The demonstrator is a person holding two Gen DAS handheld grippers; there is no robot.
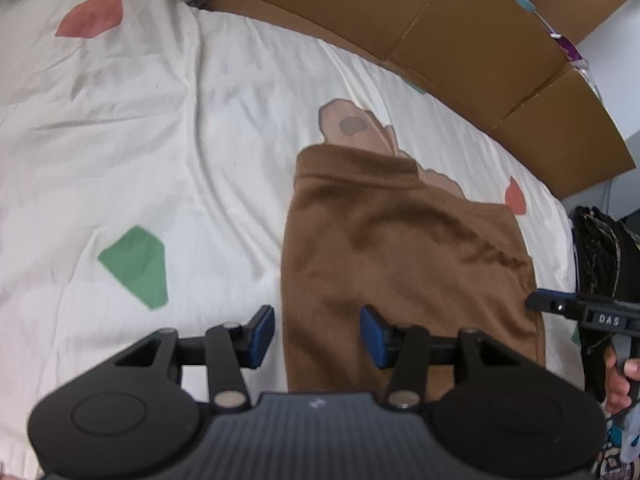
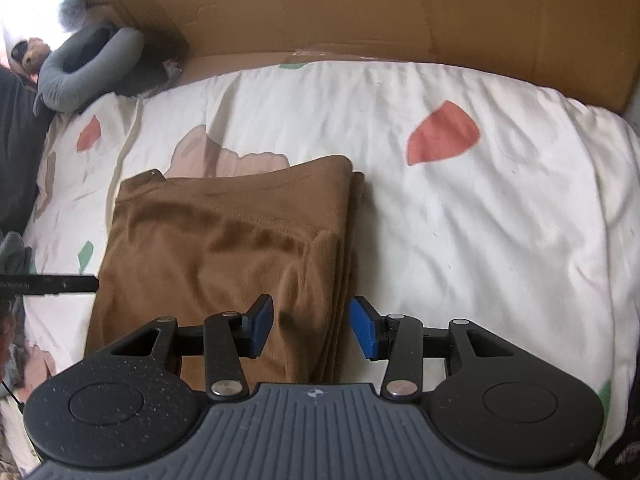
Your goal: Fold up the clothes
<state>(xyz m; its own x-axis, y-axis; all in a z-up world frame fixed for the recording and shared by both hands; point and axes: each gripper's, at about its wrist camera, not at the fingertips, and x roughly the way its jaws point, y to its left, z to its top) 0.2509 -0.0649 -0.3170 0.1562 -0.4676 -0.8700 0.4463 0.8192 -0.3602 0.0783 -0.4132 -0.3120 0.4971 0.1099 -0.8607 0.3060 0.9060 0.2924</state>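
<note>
Left gripper (image 1: 317, 336) low over the bed, blue pads (image 1: 262, 334) spread apart, nothing between them. Straddles the left edge of the brown garment (image 1: 404, 256): one pad over the white duvet (image 1: 160, 152), the other over the brown cloth. Whether the pads touch the fabric cannot be told.

Right gripper (image 2: 311, 328) likewise parted, gripping nothing. Hangs over the garment's right edge (image 2: 340, 280), where stacked layers of the fold show; left pad above the cloth, right pad (image 2: 364, 330) above bare duvet just beside that edge.

Garment folded into a rough rectangle, lying flat on the duvet, seam running across its upper part. Extends away from both grippers toward the cardboard (image 2: 400, 12) standing along the far side of the bed. Near end hidden under the gripper bodies in both views.

Each gripper visible from the other's camera: right one at the garment's right side in the left wrist view, held by a hand (image 1: 618, 380); tip of the left one at the garment's left side in the right wrist view.

Grey neck pillow (image 2: 80, 68) at the far left corner of the bed, well apart from the garment.
</note>
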